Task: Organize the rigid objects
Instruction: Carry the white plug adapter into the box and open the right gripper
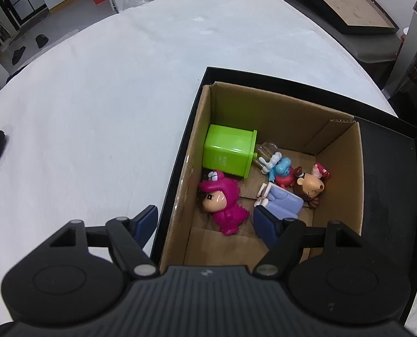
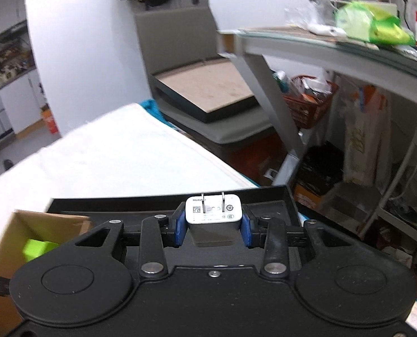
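White and boxy, the charger plug (image 2: 213,210) sits clamped in the right gripper (image 2: 213,226), prongs up, above the black tray (image 2: 264,196). The left gripper (image 1: 205,221) hangs wide and empty over the cardboard box (image 1: 340,174) of toys on the worktop (image 1: 96,112).

Just ahead of the left hand-held gripper (image 1: 205,224) with its blue pads (image 1: 145,223): a brown cardboard box (image 1: 278,112), lime-green container (image 1: 231,151), magenta dinosaur-suit figure (image 1: 225,202), lavender toy (image 1: 284,203). Between the right hand-held gripper's (image 2: 213,226) pads, a white charger (image 2: 213,210).
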Action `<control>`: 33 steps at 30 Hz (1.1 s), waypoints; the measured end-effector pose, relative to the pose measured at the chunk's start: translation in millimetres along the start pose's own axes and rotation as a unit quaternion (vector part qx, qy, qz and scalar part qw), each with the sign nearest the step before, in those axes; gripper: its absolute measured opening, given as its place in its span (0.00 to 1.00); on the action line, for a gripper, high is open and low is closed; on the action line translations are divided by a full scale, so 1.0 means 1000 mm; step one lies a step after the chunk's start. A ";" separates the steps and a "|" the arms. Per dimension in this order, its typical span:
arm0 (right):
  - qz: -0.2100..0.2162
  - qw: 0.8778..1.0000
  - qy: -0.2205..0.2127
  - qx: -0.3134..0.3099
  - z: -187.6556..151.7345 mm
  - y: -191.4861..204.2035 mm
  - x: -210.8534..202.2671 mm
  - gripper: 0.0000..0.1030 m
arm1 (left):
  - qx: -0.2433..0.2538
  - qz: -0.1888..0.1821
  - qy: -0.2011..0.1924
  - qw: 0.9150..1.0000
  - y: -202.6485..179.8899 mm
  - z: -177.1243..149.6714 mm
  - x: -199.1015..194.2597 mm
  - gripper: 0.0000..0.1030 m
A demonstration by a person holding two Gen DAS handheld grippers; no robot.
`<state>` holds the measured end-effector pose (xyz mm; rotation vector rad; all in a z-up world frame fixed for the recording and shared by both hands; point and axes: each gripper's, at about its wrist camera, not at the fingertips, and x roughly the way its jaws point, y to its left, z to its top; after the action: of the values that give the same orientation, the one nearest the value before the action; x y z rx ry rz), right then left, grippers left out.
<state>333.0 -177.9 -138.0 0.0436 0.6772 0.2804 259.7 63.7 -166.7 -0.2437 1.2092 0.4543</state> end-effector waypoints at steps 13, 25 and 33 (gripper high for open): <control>0.043 0.997 -0.021 -0.055 0.008 0.051 -0.026 0.36 | -0.008 -0.034 -0.014 0.999 0.021 -0.011 0.001 0.71; 0.073 0.991 0.008 -0.108 -0.004 0.095 -0.025 0.36 | -0.005 -0.087 -0.014 0.996 0.034 -0.023 0.018 0.59; 0.104 0.985 0.034 -0.137 -0.017 0.134 -0.020 0.36 | -0.023 -0.104 -0.008 0.994 0.056 -0.023 0.022 0.19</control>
<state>275.2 -55.7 -121.4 -0.1587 0.6975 0.5766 220.0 108.2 -191.8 -0.4016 1.1451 0.3021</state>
